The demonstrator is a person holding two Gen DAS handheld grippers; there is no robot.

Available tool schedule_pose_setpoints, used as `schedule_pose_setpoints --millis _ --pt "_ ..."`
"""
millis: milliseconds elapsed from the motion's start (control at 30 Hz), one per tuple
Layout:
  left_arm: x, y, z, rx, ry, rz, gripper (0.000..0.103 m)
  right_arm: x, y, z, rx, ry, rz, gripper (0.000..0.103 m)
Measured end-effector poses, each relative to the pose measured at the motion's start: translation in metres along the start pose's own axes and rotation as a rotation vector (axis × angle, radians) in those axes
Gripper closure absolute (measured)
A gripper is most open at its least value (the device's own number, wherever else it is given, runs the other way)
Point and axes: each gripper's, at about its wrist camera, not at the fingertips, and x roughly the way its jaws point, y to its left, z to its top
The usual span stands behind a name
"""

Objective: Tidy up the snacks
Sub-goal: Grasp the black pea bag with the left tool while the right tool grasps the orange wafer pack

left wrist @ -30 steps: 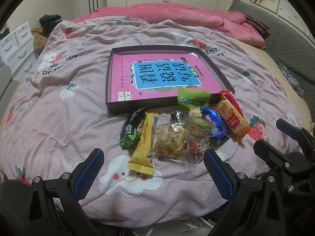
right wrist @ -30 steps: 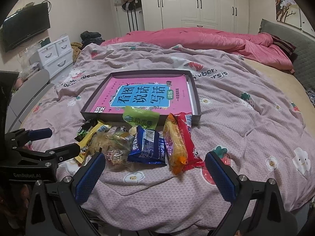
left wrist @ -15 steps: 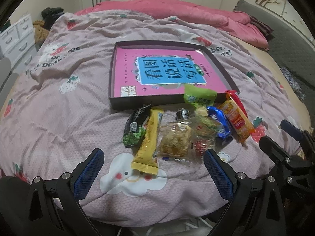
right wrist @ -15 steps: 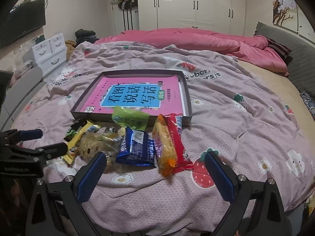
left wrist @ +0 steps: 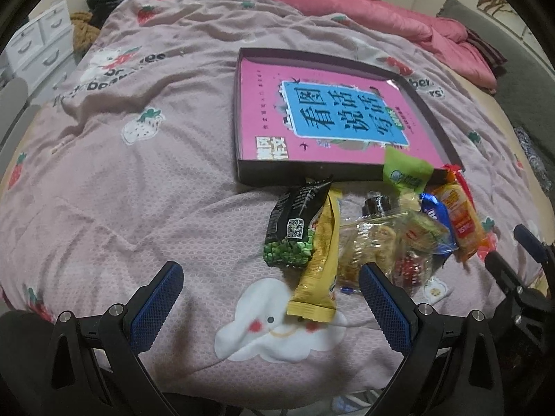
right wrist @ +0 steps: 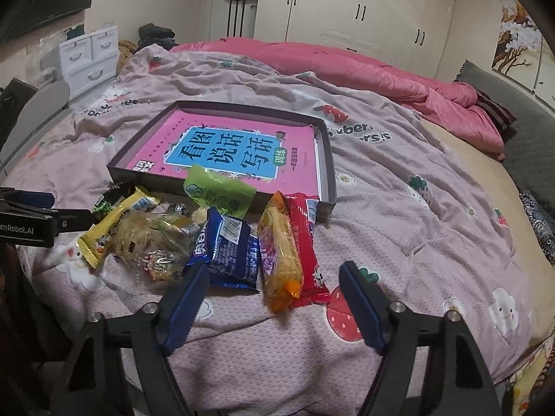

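A heap of snack packets lies on the bed in front of a shallow dark tray (left wrist: 305,174) (right wrist: 327,159) holding a pink book (left wrist: 312,111) (right wrist: 225,145). The heap includes a black pea packet (left wrist: 295,228), a yellow bar (left wrist: 321,260) (right wrist: 114,222), a clear bag (left wrist: 378,242) (right wrist: 152,239), a blue packet (right wrist: 229,249), an orange roll (right wrist: 281,253), a red packet (right wrist: 307,242) and a green packet (left wrist: 406,173) (right wrist: 218,190). My left gripper (left wrist: 270,294) hangs open just short of the yellow bar. My right gripper (right wrist: 274,294) is closing, nothing between its fingers, near the orange roll's end.
The pink strawberry-print quilt (left wrist: 138,180) covers the bed, with a rumpled pink duvet (right wrist: 364,69) at the far end. White drawers (right wrist: 90,55) stand at the left, wardrobes (right wrist: 347,3) behind, and a grey headboard (right wrist: 520,111) at the right.
The left gripper moved forward and leftward, down toward the quilt, so the snacks now sit to its right. The right gripper's fingers have drawn closer together.
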Motion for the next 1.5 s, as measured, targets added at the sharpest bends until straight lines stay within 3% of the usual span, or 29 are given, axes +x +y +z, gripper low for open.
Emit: schedule_pose_setpoints --millis 533,800,900,1067,1300,1500 --pt "0.031 0.018 0.02 -0.037 0.058 -0.076 0.003 0.022 0.001 0.005 -0.05 0.027 0.008 0.051" --pt "0.041 0.014 0.025 -0.028 0.075 -0.124 0.012 0.041 0.02 0.005 -0.206 0.044 -0.098 0.067" --pt "0.044 0.014 0.027 -0.029 0.078 -0.151 0.025 0.05 0.027 0.003 -0.269 0.062 -0.132 0.072" --pt "0.05 0.016 0.029 -0.029 0.092 -0.147 0.034 0.061 0.038 -0.001 -0.357 0.079 -0.192 0.073" --pt "0.055 0.017 0.031 -0.035 0.103 -0.165 0.034 0.075 0.045 0.001 -0.44 0.068 -0.229 0.073" --pt "0.062 0.02 0.035 -0.072 0.112 -0.197 0.034 0.078 0.038 0.005 -0.425 0.051 -0.193 0.073"
